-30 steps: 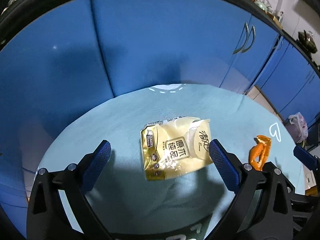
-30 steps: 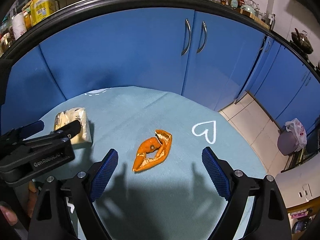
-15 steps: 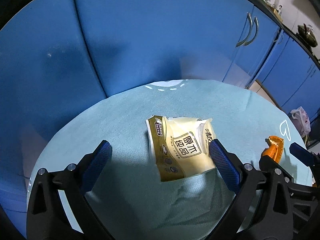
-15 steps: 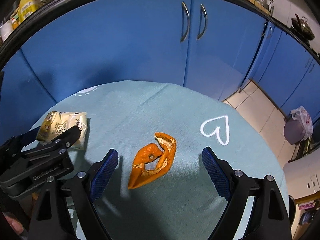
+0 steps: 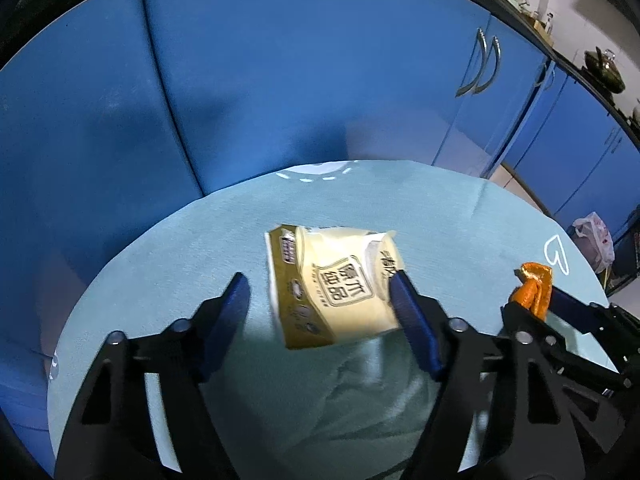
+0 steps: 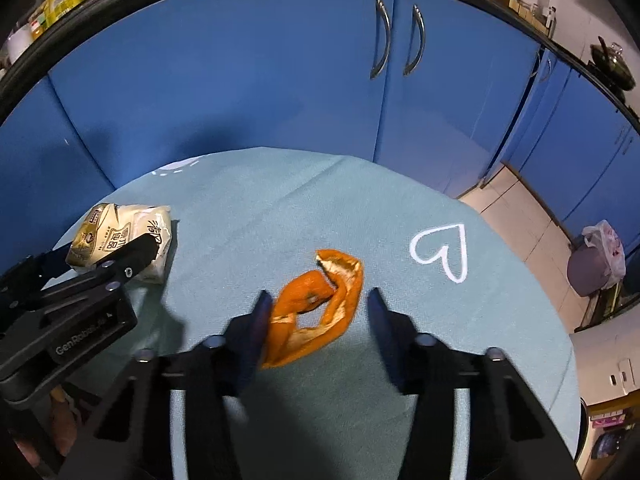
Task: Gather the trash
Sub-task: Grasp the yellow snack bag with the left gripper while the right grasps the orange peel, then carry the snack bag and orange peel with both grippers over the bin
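Trash lies in two pieces on the round table under its pale teal cloth [image 6: 400, 200]: a crumpled cream-and-gold plastic tissue packet [image 5: 336, 284] on the left and a curled orange citrus peel [image 6: 316, 308] nearer the white heart outline [image 6: 442, 250] printed on the cloth.

A second ago both pairs of tongs stood wide open above these pieces; now both are closing. The left gripper [image 5: 320, 300] has its blue pads about halfway in, with the packet between them. The right-hand pad touches the packet's edge, while the left-hand pad is just apart from it, so nothing is gripped yet. The packet has also shifted and tilted slightly since then.

The right gripper [image 6: 316, 312] has narrowed much further around the peel. Its left pad meets the peel's edge; the other pad stands just beside the peel with cloth visible between, so the squeeze is not complete either.

Judging from this, both pickups are at the grasp step at once, and neither piece has left the cloth. The peel is thin and springy and may slip out or fold, and the soft packet will likely crush inward before the pads bite.
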Demonstrator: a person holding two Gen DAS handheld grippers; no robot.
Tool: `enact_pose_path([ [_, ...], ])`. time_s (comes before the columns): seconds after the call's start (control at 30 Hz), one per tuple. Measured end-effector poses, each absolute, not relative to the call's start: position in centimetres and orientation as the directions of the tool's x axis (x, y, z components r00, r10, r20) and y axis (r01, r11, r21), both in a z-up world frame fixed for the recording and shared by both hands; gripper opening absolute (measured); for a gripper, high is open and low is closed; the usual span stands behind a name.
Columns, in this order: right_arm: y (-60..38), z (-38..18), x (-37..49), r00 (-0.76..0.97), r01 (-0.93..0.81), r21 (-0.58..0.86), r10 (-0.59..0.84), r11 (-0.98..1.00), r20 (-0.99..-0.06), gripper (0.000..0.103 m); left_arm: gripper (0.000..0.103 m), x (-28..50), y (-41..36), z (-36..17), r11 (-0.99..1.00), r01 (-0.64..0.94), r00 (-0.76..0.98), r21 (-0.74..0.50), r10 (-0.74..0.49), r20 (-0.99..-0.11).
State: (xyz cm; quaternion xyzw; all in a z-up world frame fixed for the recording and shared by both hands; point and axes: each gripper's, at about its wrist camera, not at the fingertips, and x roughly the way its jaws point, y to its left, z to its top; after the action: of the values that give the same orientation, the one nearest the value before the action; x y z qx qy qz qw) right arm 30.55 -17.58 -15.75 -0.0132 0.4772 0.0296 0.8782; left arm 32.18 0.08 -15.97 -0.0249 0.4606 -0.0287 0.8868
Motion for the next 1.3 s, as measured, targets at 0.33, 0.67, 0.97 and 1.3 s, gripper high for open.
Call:
enact_pose_path([
  [0.33, -17.8, -14.7, 29.6, 0.566, -0.062, -0.002, 0.034, 0.998, -0.824, 0.025, 0.028, 31.4, -0.1, -14.3, 0.994, 0.04, 0.596, -0.104, -0.107, -0.796],
  [0.67, -18.3, -12.3, 27.9, 0.604, -0.061, -0.004, 0.034, 0.998, -0.797, 0.024, 0.015, 29.0, -0.3, -11.5, 0.99, 0.076, 0.639, -0.122, -0.142, -0.756],
  [0.97, -19.1, -8.5, 24.6, 0.665, -0.041, 0.004, 0.03, 0.999, -0.746, 0.024, 0.015, 26.4, -1.6, -7.9, 0.99, 0.093, 0.69, -0.104, -0.139, -0.711],
  [1.3, -21.9, -4.3, 20.4, 0.725, -0.012, 0.025, 0.026, 1.0, -0.688, 0.024, 0.015, 22.5, -3.9, -3.8, 0.989, 0.121, 0.738, -0.08, -0.144, -0.659],
])
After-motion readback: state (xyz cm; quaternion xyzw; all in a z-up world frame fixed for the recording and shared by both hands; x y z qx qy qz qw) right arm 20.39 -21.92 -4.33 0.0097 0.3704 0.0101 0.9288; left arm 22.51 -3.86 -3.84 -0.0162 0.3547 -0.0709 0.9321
